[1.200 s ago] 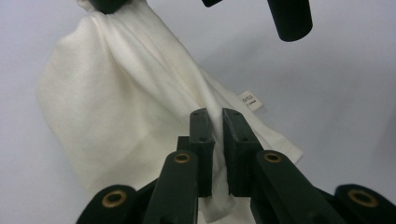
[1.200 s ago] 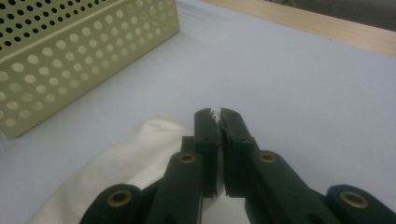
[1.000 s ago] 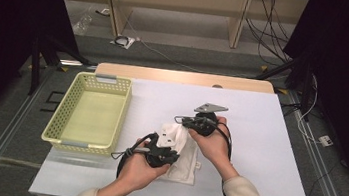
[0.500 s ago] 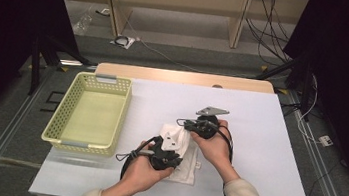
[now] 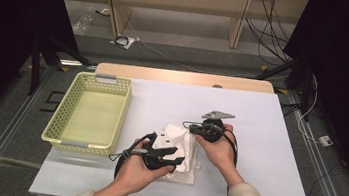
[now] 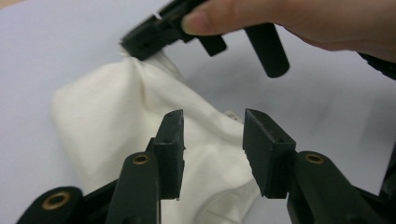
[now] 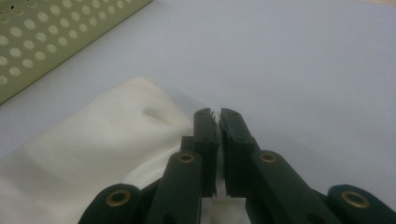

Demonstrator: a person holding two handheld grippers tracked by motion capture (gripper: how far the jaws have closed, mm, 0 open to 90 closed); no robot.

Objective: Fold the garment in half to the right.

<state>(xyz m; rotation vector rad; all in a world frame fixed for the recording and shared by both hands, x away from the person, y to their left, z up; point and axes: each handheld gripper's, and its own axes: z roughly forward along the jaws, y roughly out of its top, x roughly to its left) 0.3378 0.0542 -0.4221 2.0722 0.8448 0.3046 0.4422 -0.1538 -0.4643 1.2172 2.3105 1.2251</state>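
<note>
A white cloth (image 5: 177,141) lies crumpled on the white table (image 5: 260,118) between my two hands. My right gripper (image 5: 191,127) is shut on the cloth's far edge and lifts it a little; in the right gripper view a thin white strip of cloth (image 7: 93,135) shows between the closed tips of the right gripper (image 7: 217,116). My left gripper (image 5: 173,154) is at the cloth's near side. Its jaws have just been opening; in the left gripper view the left gripper (image 6: 212,144) stands apart above the cloth (image 6: 107,116), with nothing pinched. The right gripper (image 6: 154,35) shows beyond it.
A pale green perforated basket (image 5: 59,119) stands empty on the table's left side, and its wall (image 7: 56,37) sits close beyond the cloth. White table surface stretches to the right and far side. Cables and shelving legs lie on the floor behind.
The left gripper's jaws have parted and let go of the cloth's near part. The right gripper still pinches the far edge. Both hands stay about where they were.
</note>
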